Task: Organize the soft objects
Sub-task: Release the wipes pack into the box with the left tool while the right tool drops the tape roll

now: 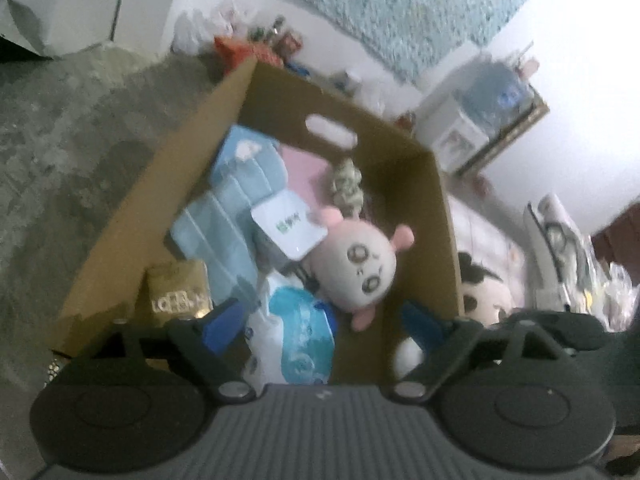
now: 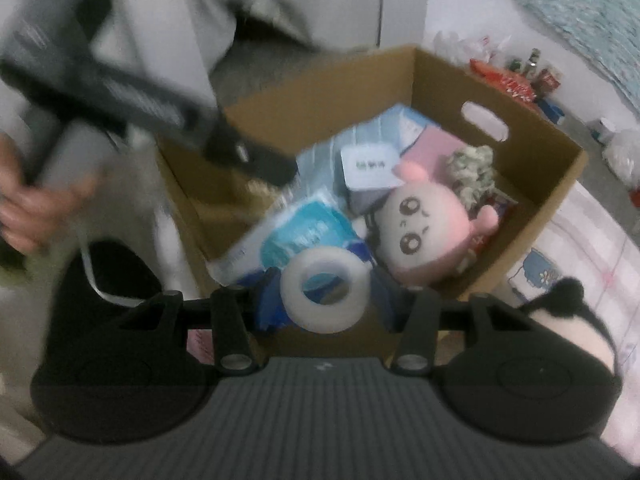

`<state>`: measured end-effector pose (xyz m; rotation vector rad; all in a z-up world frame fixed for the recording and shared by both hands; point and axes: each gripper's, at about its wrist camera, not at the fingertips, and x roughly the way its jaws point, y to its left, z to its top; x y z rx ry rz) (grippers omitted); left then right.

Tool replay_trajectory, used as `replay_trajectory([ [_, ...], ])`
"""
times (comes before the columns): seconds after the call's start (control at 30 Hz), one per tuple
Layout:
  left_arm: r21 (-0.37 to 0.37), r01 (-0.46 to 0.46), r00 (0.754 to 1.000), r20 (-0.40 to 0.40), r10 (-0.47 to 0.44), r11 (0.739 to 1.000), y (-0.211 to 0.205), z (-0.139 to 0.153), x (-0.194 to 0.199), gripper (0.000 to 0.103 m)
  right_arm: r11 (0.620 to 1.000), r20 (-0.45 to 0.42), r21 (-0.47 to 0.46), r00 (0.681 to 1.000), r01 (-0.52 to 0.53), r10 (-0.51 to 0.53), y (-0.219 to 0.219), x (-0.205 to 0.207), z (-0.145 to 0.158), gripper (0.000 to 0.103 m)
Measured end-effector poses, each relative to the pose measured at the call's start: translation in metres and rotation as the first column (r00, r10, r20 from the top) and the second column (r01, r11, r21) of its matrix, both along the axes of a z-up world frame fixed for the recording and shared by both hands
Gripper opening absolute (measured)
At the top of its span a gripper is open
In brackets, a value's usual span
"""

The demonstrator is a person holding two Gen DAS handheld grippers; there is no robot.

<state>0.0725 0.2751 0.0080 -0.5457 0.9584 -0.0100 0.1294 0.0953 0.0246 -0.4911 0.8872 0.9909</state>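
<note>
An open cardboard box (image 1: 440,216) (image 2: 560,184) holds a pink plush with a drawn face (image 1: 356,268) (image 2: 424,232), a blue quilted cloth (image 1: 224,216), a blue-and-white soft pack (image 1: 300,340) (image 2: 304,236) and a white card (image 1: 292,228). My left gripper (image 1: 320,326) hangs over the box's near end, open, with nothing pressed between its blue pads (image 1: 222,324). My right gripper (image 2: 326,300) is shut on a white ring-shaped roll (image 2: 292,292) just before the box's near wall. The left gripper (image 2: 256,160) shows blurred above the box in the right wrist view.
A second plush with black hair (image 1: 484,288) (image 2: 568,308) lies outside the box on a pale pink sheet (image 2: 592,248). A person's hand (image 2: 32,212) holds the left tool. Bags and bottles (image 1: 256,36) line the far wall; a water jug (image 1: 496,88) stands right.
</note>
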Motion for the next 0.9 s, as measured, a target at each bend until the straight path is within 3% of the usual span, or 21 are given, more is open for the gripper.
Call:
replay_trajectory([
  [0.17, 0.009, -0.037, 0.998, 0.048, 0.037, 0.999, 0.006, 0.007, -0.006, 0.089, 0.992, 0.003, -0.122, 1.0, -0.025, 0.025, 0.019, 0.009, -0.024, 0.05],
  [0.33, -0.005, -0.051, 0.997, 0.062, 0.051, 0.999, 0.009, 0.006, -0.01, 0.089, 0.994, -0.008, -0.113, 1.0, -0.003, 0.002, 0.012, 0.012, -0.026, 0.053],
  [0.57, -0.011, -0.061, 0.995, 0.074, 0.061, 0.998, 0.005, 0.008, -0.018, 0.089, 0.991, -0.016, 0.054, 0.993, 0.122, -0.121, -0.035, 0.0, 0.007, 0.055],
  [0.63, -0.005, -0.059, 0.995, 0.085, 0.059, 0.998, 0.0, 0.013, -0.021, 0.091, 0.977, -0.017, 0.115, 0.984, 0.179, -0.179, -0.053, -0.011, 0.016, 0.06],
  [0.8, 0.067, -0.05, 0.989, 0.142, 0.04, 0.997, -0.017, 0.032, -0.037, 0.098, 0.899, -0.107, 0.273, 0.939, 0.343, -0.326, -0.096, -0.045, 0.024, 0.074],
  [0.9, 0.119, -0.042, 0.983, 0.183, 0.019, 0.992, -0.029, 0.045, -0.05, 0.103, 0.851, -0.105, 0.328, 0.911, 0.411, -0.399, -0.114, -0.072, 0.022, 0.083],
])
